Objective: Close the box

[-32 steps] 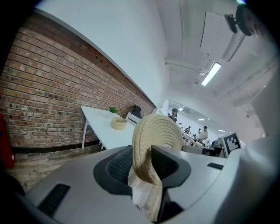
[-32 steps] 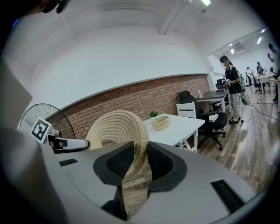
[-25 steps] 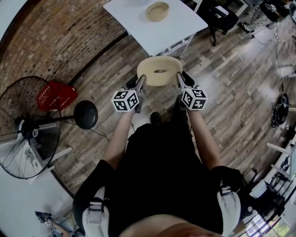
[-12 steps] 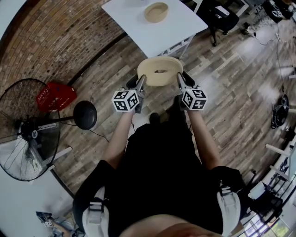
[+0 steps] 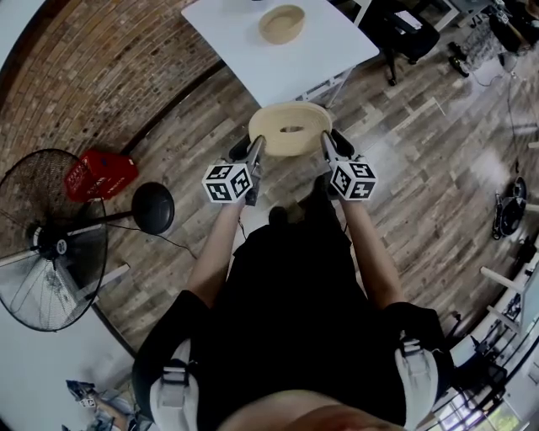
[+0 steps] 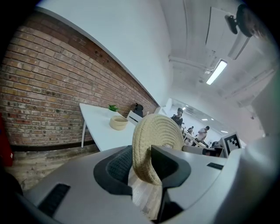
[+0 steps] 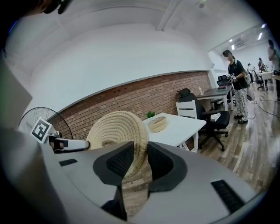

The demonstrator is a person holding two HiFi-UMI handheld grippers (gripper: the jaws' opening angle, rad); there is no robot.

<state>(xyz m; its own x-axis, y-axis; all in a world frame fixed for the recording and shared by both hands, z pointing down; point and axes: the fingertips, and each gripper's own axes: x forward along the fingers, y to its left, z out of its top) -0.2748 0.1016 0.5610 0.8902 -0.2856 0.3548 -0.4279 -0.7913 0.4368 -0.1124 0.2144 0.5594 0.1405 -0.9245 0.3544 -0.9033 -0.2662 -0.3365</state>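
A round woven lid hangs level in the air in front of the person, held by its rim from both sides. My left gripper is shut on the lid's left edge, and the rim sits between the black pads. My right gripper is shut on the right edge in the same way. The open woven box stands on a white table ahead of the lid. It shows small in the left gripper view and in the right gripper view.
A brick wall runs behind the table. To the left on the wooden floor are a standing fan, its black base and a red basket. Office chairs stand right of the table, and a person stands further off.
Both grippers have carried the lid a little nearer to the white table. The floor, fan and red basket have slid back in the head view. Both grips on the lid are unchanged.
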